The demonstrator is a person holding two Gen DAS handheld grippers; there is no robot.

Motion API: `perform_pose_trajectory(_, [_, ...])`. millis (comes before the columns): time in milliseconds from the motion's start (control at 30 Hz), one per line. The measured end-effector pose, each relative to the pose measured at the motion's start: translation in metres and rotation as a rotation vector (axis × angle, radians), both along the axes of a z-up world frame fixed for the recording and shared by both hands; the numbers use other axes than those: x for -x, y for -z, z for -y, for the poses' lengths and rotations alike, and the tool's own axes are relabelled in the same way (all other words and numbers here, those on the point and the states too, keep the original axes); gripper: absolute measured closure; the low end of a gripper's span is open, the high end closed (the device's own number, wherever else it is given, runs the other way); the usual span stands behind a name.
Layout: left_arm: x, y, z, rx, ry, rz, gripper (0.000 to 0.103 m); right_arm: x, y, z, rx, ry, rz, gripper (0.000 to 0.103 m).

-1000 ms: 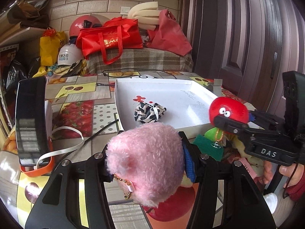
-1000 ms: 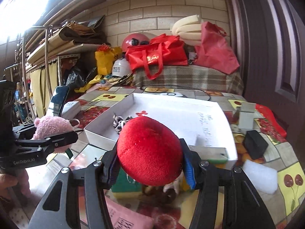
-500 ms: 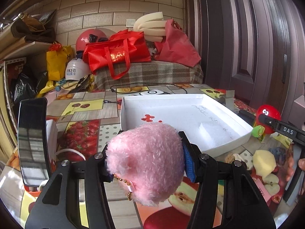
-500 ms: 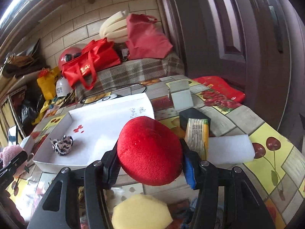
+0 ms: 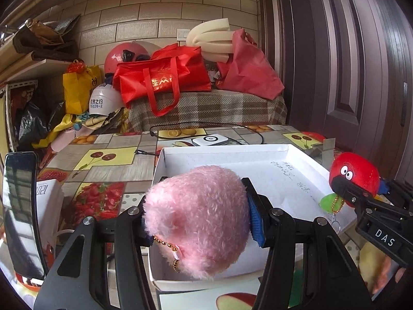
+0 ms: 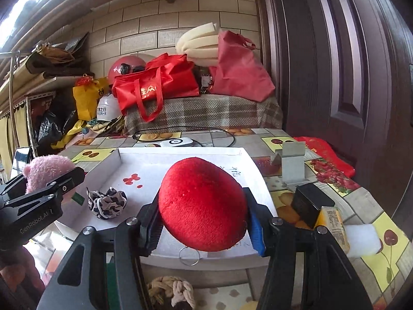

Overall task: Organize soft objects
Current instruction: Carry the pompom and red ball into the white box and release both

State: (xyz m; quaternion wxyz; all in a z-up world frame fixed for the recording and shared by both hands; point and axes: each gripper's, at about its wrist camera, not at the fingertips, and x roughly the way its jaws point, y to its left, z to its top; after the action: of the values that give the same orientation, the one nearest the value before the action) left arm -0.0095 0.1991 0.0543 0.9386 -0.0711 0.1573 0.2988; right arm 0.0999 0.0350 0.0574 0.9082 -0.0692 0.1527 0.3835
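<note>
Left wrist view: left hand-held gripper (image 5: 198, 222) clamped on a pink plush toy (image 5: 197, 219), gold bead chain dangling beneath, held over the near-left corner of the white cardboard box (image 5: 258, 152). Right hand-held gripper (image 5: 356, 196) at the far right of the same view, closed on a red plush toy (image 5: 353, 174) with googly eyes and a green tag, just off the box's right rim.

Right wrist view: right hand-held gripper (image 6: 204, 222) squeezing the red plush toy (image 6: 202, 204) from both sides, key ring hanging below, poised above the box's (image 6: 180, 152) near edge. Left hand-held gripper (image 6: 49, 188) with the pink plush toy (image 6: 45, 166) at the box's left side.

Done so far, judging from the box: only one soft item inside, a black-and-white patterned scrunchie (image 6: 107, 202), lying on the box floor near the left wall. Otherwise bare white floor with a red mark and some handwriting.

Left to do: both plush toys not yet released, each likely to be lowered into the box and let go. Still out on the desk (image 6: 284, 134): a knotted rope piece (image 6: 170, 292) below the box's near edge, a white foam block (image 6: 361, 240) at the right, something yellow and soft-looking (image 5: 371, 266) partly hidden behind the right hand-held gripper. Task judged early to midway: two items in transit, several more waiting.
</note>
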Motion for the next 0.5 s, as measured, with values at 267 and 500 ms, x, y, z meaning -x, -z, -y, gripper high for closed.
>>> perform_pose_trajectory(267, [-0.03, 0.001, -0.009, 0.001, -0.02, -0.032, 0.048, -0.019, 0.002, -0.022, 0.001, 0.045, -0.034, 0.047])
perform_pose_trajectory(500, [-0.049, 0.007, -0.014, 0.033, -0.029, -0.122, 0.048, -0.029, 0.003, -0.043, 0.034, 0.056, -0.055, 0.047])
